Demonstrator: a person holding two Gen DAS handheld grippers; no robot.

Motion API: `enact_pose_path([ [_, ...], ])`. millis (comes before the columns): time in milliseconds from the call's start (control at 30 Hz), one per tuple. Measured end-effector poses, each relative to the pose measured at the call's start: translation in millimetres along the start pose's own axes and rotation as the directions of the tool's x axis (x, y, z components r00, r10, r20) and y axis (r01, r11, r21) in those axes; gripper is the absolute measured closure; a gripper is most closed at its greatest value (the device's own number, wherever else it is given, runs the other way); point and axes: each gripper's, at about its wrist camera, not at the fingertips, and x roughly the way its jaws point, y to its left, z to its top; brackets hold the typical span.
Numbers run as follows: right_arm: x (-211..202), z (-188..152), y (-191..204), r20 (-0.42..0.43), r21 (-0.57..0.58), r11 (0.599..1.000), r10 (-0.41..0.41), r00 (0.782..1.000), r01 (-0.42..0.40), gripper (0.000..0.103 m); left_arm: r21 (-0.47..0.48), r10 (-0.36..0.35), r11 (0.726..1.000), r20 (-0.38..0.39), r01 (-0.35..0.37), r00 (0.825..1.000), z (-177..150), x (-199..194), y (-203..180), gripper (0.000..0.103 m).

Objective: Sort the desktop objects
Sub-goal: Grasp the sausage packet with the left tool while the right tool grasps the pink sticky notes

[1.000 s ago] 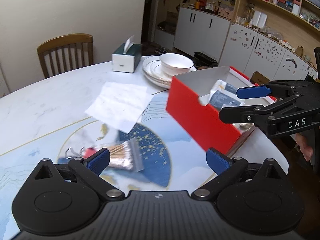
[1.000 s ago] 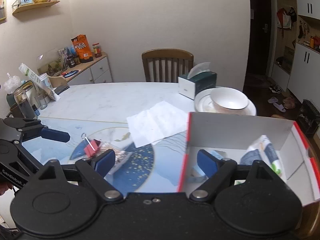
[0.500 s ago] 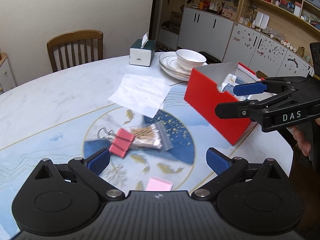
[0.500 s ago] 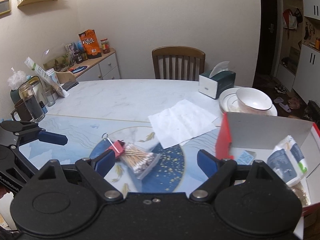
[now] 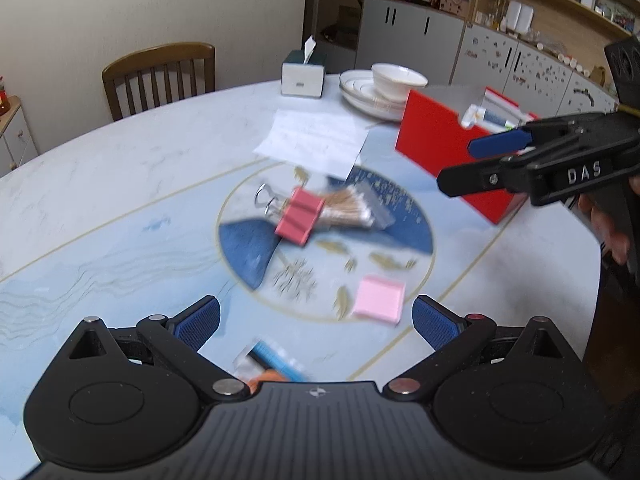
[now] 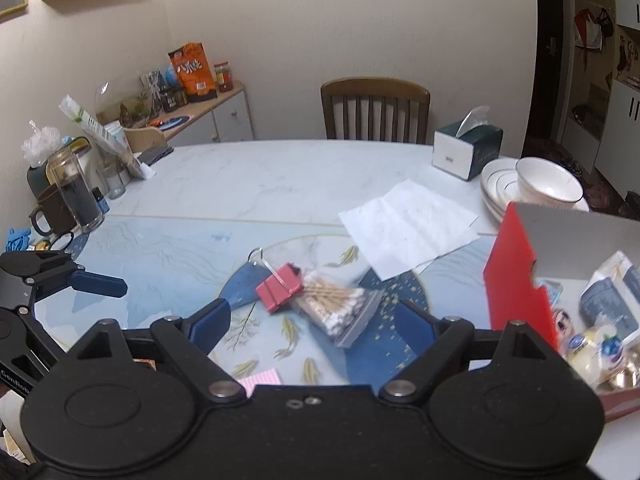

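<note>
Both grippers hang over the near edge of the table (image 5: 100, 184) with nothing in them. My left gripper (image 5: 316, 320) has its jaws spread wide and empty; my right gripper (image 6: 312, 320) is spread just as wide, also empty. I judge I am between picks, choosing what to lift.

Nearest, partly hidden under the left gripper's body, lies a small packet (image 5: 272, 360) with blue and orange on it; too blurred to name. Just beyond, a pink pad of sticky notes (image 5: 379, 299) sits flat on the blue round pattern.

Mid-table: a red binder clip (image 6: 280, 286) touches a clear bag of cotton swabs (image 6: 334, 304), the clip's wire handles pointing away to the far left. Both loose and within reach, so likely next.

Right of them stands the red box (image 6: 516, 280), open-topped, already holding a few packets and small things. It sits close to the loose pieces, I guess so that each carry is short.

Farther: a white paper sheet (image 6: 408, 228), then stacked plates with a bowl (image 6: 548, 184), a tissue box (image 6: 466, 152), a wooden chair (image 6: 376, 108).
</note>
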Motion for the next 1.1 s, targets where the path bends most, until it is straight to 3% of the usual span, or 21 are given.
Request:
enact_pose_path([
  [667,41,-32,36,-0.132,-0.044,0.999,-0.001,0.991,-0.005,0.016,0.153,-0.019,0.988,-0.068,0.029,0.997,-51,31,27,0.000],
  [933,58,-45,50,-0.189,-0.100,0.994,0.015,0.982,-0.034,0.017,0.259,-0.035,0.964,-0.078,0.054,0.996,-54,44,22,0.001],
  [1100,69,-50,56,-0.213,-0.129,0.991,0.013,0.977,-0.042,0.019,0.244,-0.037,0.968,-0.084,0.057,0.996,-52,49,24,0.001],
])
